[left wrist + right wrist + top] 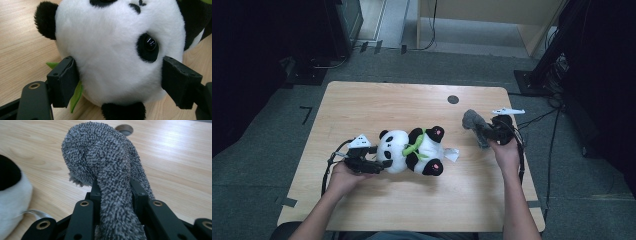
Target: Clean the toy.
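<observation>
A black-and-white plush panda (414, 150) with a green leaf scarf lies on its back in the middle of the wooden table (377, 100). My left gripper (379, 165) is open, and its jaws straddle the panda's head (112, 50), one on each side against the fur. A grey fuzzy cloth (474, 122) is held off the table at the right. My right gripper (493, 133) is shut on the cloth (105, 157), whose bunched end stands up past the jaws (113, 187).
A white tag (452, 155) lies by the panda's foot. A round cable hole (453, 99) sits in the table's far side. Cables trail off the right edge. Dark stands and a carpeted floor surround the table.
</observation>
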Motion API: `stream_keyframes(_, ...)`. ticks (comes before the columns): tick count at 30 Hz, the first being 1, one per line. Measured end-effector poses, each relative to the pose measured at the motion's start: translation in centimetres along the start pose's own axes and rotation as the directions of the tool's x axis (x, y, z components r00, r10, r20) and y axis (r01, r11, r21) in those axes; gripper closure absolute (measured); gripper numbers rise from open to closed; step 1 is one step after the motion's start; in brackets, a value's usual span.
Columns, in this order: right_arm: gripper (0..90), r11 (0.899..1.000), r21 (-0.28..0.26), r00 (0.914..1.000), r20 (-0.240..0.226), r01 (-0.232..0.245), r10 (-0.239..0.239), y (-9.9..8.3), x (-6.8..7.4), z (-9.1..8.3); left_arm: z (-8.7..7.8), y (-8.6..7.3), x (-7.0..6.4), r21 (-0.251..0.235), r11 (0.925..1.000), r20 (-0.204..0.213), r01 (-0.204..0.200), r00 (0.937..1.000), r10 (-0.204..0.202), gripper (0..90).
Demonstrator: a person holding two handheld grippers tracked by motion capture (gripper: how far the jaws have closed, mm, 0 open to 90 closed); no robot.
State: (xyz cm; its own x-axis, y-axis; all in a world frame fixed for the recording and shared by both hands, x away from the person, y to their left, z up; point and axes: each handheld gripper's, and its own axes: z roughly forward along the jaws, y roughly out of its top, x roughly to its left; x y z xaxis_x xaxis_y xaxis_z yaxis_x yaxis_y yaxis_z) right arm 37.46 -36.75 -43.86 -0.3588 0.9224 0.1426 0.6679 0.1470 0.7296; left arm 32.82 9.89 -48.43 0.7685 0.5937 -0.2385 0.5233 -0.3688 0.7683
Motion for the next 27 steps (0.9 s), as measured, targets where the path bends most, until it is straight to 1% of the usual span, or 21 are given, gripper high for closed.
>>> stream_keyframes(3, 70.3, 1.0, -0.004, 0.9996, -0.026, 0.006, -0.006, 0.4, 0.6, -0.2, 0.0, 0.0, 0.0, 0.0, 1.0, 0.0, 0.0, 1.0, 0.0, 20.7)
stream_keyframes(5, 70.2, 1.0, 0.001, 0.9993, -0.034, 0.012, -0.012, 0.7, 1.2, -0.4, 0.0, 0.0, 0.0, 0.0, 1.0, 0.0, 0.0, 1.0, 0.0, 20.7)
stream_keyframes(12, 70.0, 0.998, -0.008, 0.9957, -0.062, 0.068, -0.069, 2.2, 3.7, -1.1, 0.0, 0.0, 0.1, -0.001, 1.0, 0.002, 0.003, 1.0, -0.003, 20.7)
stream_keyframes(15, 70.1, 0.997, -0.014, 0.9938, -0.077, 0.08, -0.08, 2.7, 4.6, -1.4, 0.0, 0.0, 0.1, -0.002, 1.0, 0.002, 0.003, 1.0, -0.003, 20.6)
stream_keyframes(17, 70.1, 0.996, -0.012, 0.9929, -0.076, 0.091, -0.092, 3.0, 5.2, -1.7, 0.0, 0.0, 0.1, -0.002, 1.0, 0.002, 0.003, 1.0, -0.003, 20.6)
stream_keyframes(19, 70.1, 0.994, -0.026, 0.9908, -0.087, 0.102, -0.103, 3.4, 5.9, -2.0, 0.0, 0.0, 0.1, -0.003, 1.0, 0.003, 0.005, 1.0, -0.005, 20.6)
stream_keyframes(22, 69.8, 0.991, -0.035, 0.987, -0.092, 0.129, -0.131, 4.0, 7.1, -2.5, 0.0, 0.0, 0.1, -0.003, 1.0, 0.002, 0.003, 1.0, -0.003, 20.7)
stream_keyframes(24, 69.9, 0.985, -0.04, 0.9816, -0.09, 0.165, -0.168, 4.4, 8.0, -2.8, 0.0, 0.0, 0.0, -0.005, 1.0, 0.0, 0.004, 1.0, -0.004, 20.6)
stream_keyframes(27, 69.9, 0.981, -0.044, 0.9763, -0.096, 0.19, -0.194, 4.8, 9.1, -3.3, 0.0, 0.0, 0.0, -0.004, 1.0, -0.003, 0.001, 1.0, -0.001, 20.7)
